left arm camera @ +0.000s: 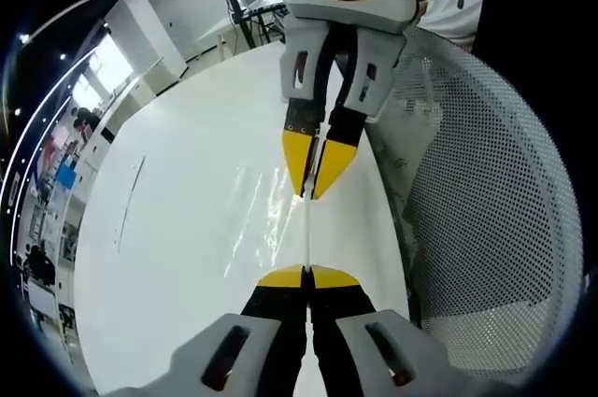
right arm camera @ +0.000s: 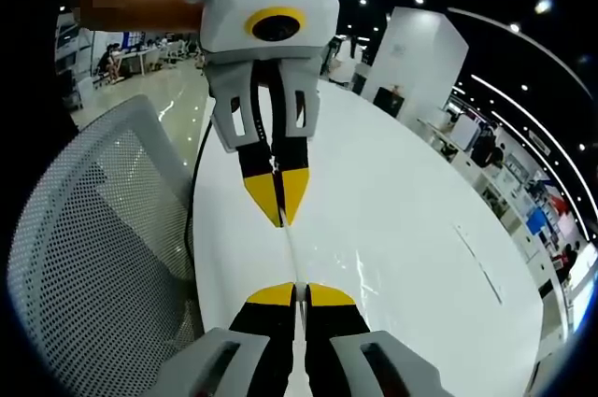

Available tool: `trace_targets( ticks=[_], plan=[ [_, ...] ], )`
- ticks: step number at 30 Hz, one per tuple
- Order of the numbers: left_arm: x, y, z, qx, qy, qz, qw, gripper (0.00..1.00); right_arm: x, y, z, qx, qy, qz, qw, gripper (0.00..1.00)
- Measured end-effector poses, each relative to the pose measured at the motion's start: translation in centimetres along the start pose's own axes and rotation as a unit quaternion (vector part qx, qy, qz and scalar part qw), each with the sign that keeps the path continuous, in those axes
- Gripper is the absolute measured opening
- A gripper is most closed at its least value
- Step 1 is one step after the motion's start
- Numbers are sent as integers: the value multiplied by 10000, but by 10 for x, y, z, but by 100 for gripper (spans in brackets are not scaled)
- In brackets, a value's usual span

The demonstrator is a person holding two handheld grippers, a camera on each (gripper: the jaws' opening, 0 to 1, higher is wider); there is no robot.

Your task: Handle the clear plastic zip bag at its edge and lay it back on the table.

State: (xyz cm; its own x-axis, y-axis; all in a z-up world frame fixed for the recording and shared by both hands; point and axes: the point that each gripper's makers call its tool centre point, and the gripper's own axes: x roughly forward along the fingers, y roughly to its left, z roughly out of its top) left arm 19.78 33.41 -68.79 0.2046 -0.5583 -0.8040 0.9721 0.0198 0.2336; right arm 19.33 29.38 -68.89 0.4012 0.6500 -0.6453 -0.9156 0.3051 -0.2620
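At six o'clock in the left gripper view, the left gripper (left arm camera: pixel 306 277) has its yellow-tipped jaws pressed together on the near edge of the bag (left arm camera: pixel 271 201), a clear zip bag seen almost edge-on as a thin pale line running up toward twelve. At the far end of that line the right gripper (left arm camera: pixel 318 187) points down from twelve o'clock, its jaws closed on the opposite edge, so the bag is stretched between the two above the white table (left arm camera: pixel 168 229). Glints of clear plastic spread toward nine o'clock from the line. A mesh chair (left arm camera: pixel 486 210) stands at three o'clock, beside the table's edge. At six o'clock in the right gripper view, the right gripper (right arm camera: pixel 295 296) is clamped on the bag (right arm camera: pixel 289 248), and the left gripper (right arm camera: pixel 281 215) grips the far end from twelve o'clock. The table (right arm camera: pixel 402 229) fills three o'clock; the chair (right arm camera: pixel 103 229) sits at nine o'clock.
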Motion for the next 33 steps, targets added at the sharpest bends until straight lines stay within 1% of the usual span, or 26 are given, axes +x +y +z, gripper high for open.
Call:
trace_targets(
  ticks=[33],
  plan=[
    [-3, 2, -4, -55, 6, 32, 10000, 0, -1, -1, -2, 29, 35, -36, 10000, 0]
  ],
)
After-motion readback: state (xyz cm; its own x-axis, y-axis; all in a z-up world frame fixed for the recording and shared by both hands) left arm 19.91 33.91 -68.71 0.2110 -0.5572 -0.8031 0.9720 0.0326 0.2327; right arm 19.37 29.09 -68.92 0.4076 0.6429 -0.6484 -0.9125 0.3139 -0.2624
